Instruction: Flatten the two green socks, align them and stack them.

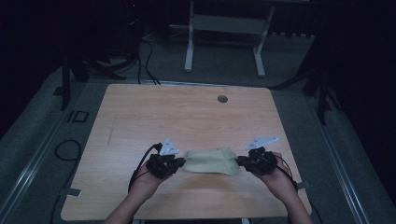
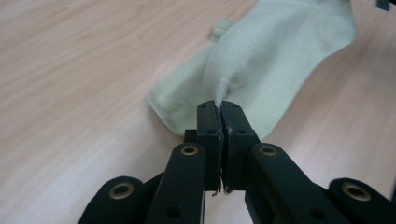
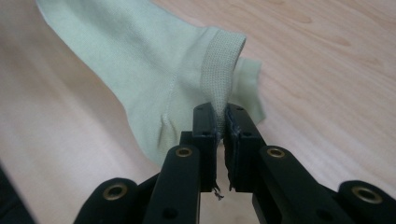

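Observation:
A pale green sock point(image 1: 209, 161) is stretched between my two grippers near the front of the wooden table point(image 1: 187, 116). My left gripper point(image 1: 176, 164) is shut on the sock's toe end; in the left gripper view the fabric point(image 2: 275, 51) is pinched between the closed jaws of the gripper point(image 2: 219, 109). My right gripper point(image 1: 243, 162) is shut on the ribbed cuff point(image 3: 219, 70), which rises from between the jaws of the gripper point(image 3: 222, 114). A second sock point(image 2: 180, 95) lies flat on the table under the held one; its cuff edge point(image 3: 247, 86) peeks out behind.
A round grey cable port point(image 1: 222, 99) sits near the table's far edge. Beyond the table stands a white metal frame point(image 1: 224, 28) on the carpet. Black cables point(image 1: 144, 56) run along the floor at the far left. Bare wood spreads across the table's middle and back.

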